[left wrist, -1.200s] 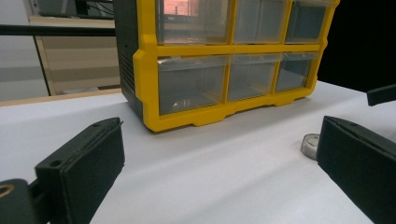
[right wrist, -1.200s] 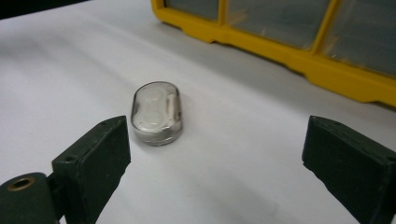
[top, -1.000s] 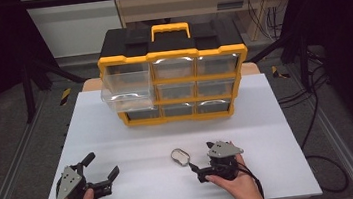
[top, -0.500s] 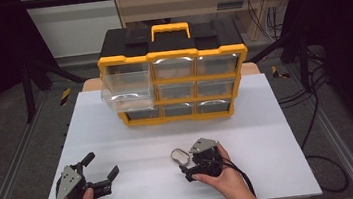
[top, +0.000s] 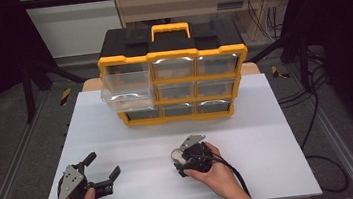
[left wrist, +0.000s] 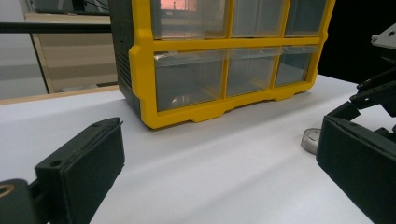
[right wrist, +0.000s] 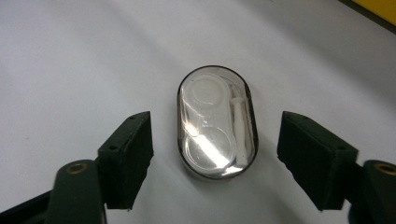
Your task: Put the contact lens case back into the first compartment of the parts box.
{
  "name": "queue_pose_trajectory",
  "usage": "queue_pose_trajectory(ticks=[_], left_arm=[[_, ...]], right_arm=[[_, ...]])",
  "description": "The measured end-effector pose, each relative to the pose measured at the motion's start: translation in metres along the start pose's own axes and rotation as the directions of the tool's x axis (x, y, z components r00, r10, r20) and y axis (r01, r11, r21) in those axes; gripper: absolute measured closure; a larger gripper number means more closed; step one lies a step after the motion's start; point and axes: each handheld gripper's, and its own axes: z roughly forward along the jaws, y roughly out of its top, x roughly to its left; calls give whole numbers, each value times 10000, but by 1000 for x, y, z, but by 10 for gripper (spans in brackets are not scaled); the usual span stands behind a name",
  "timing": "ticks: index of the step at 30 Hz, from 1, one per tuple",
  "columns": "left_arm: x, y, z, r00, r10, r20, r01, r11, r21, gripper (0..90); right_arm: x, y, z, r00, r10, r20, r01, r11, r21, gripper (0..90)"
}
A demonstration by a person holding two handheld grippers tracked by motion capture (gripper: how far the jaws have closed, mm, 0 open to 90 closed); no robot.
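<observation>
One small clear oval case lies flat on the white table, near its front edge and a little right of the middle, and I can see white moulded parts through its lid. My right gripper sits over it with a jaw on either side; in the right gripper view there is bare table between each pad and the case, so nothing is clamped, though the jaws have just been closing in around it. From the high view the right gripper points toward the table's left, with the case showing as a pale spot at its tip. My left gripper rests well apart near the front left corner, jaws spread and holding nothing; in the left gripper view the case peeks out just beside one black jaw. Farther back, at the middle of the table, stands a yellow and black drawer organiser with a yellow carry handle. Its top left clear drawer is pulled out toward me.
</observation>
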Motion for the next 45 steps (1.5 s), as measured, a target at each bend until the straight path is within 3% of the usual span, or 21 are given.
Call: queue_pose_trajectory(ticks=[2,5,13,21,25,28,29,31,33,45], left_arm=[[0,0,0,10000,12,11,-12,10000,7,9],[0,0,0,10000,15,18,-15,10000,9,9],[-1,0,2,10000,40,69,-41,10000,61,9],[-3,-1,4,9998,140,121,-143,9996,257,9],[-4,-1,5,9997,216,122,-220,9992,337,9],[-4,-1,5,9996,261,110,-265,9990,363,10],[-4,-1,5,9996,270,91,-273,9989,369,10],[-3,-1,5,9996,256,72,-259,9990,369,10],[-3,-1,4,9997,244,56,-246,9991,335,10],[-4,-1,2,9997,253,14,-253,9993,292,10]], right_arm=[[0,2,2,9999,-46,-116,47,10000,75,324],[-2,6,5,9991,266,-342,-259,9995,200,411],[-4,6,9,9991,320,-292,-305,9983,491,467],[-3,6,9,9997,22,-241,-8,9983,578,491],[-3,8,0,9998,28,-192,-26,9999,140,491],[-5,14,-14,9999,-1,-170,-4,9994,-333,491],[-7,20,-26,9998,46,-211,-61,9975,-708,491],[-7,21,-29,9998,31,-202,-47,9967,-806,491],[-10,30,-47,9999,-45,-135,28,9924,-1232,491],[-17,65,-91,9996,-77,261,134,9736,-2279,491]])
